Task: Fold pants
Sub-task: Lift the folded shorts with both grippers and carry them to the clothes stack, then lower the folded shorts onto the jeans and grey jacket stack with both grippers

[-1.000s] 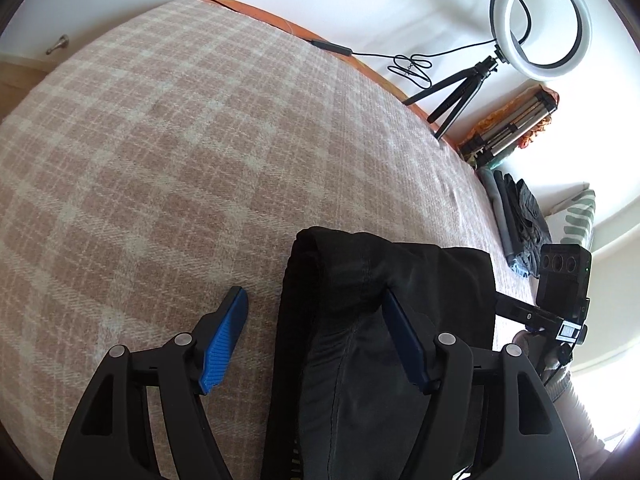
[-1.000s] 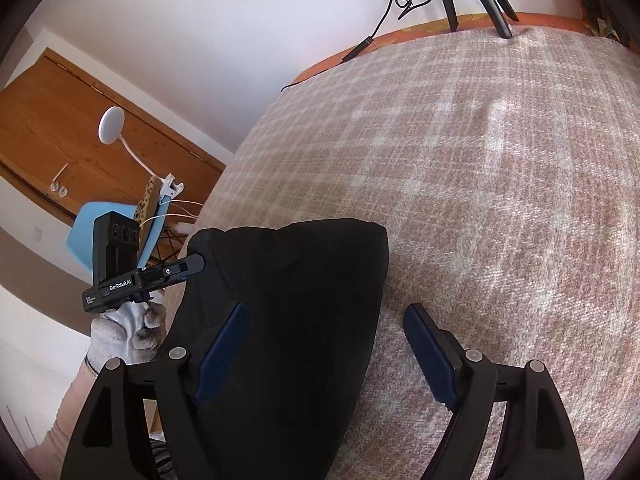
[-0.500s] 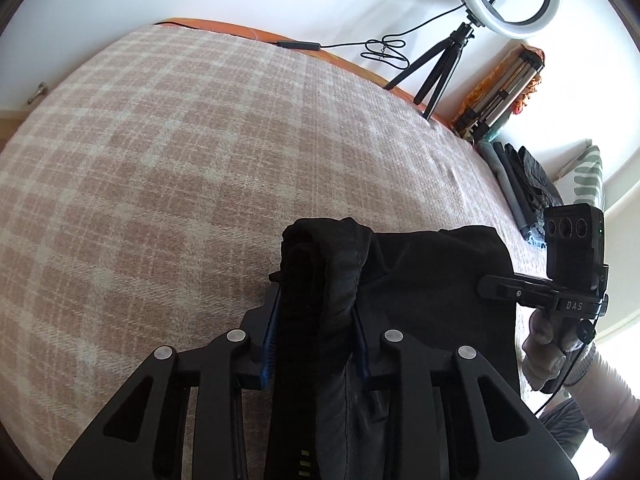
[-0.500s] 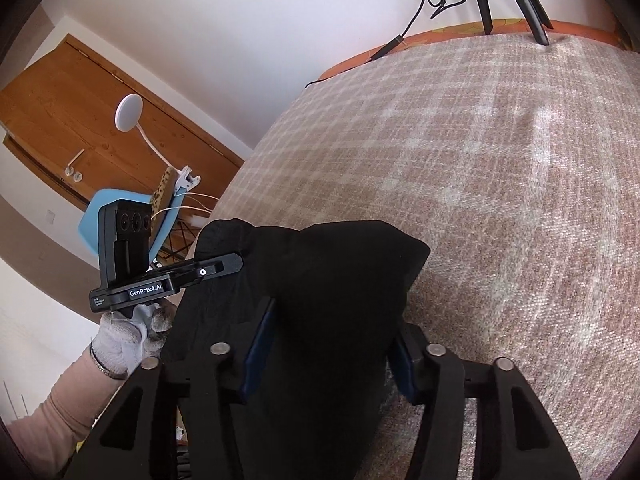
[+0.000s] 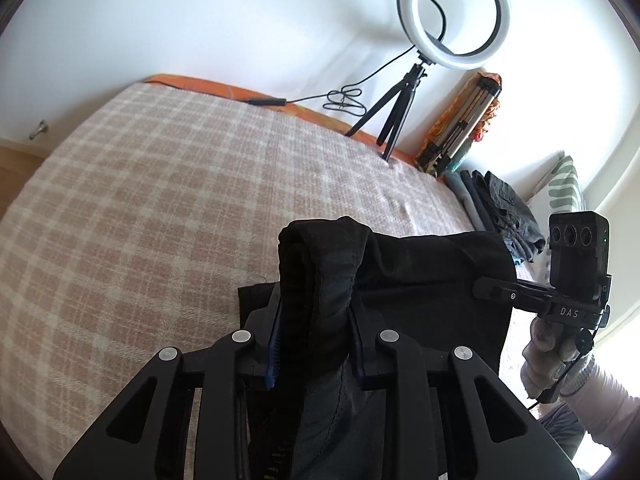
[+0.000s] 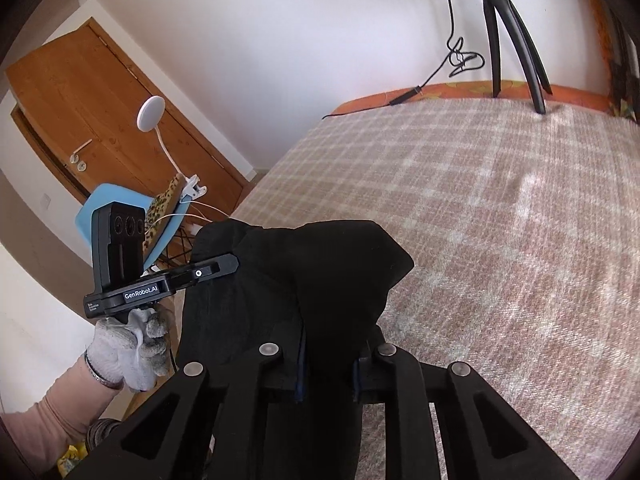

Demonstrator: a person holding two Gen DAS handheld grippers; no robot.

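Nearest the left wrist camera, the left gripper is clamped narrow on a thick bunched edge of the black pants, which looks like the waistband; its jaws have just been closing, with the cloth between them. In the right wrist view the right gripper is pinched tight on the other corner of the pants, its jaws also just closed on the fabric. Held at two corners like this, the cloth hangs as one taut sheet between the hands, probably so it can be raised clear of the bed and laid over in a fold.

Both grippers point forward and downward over the bedspread. The gloved left hand shows at 8 o'clock in the right view, and the gloved right hand at 4 o'clock in the left view, so the two appear about level with each other.

Farther off, at 2 o'clock in the left view, a pile of clothes lies at the bed's edge, and at 1 o'clock a ring light stands on its tripod.
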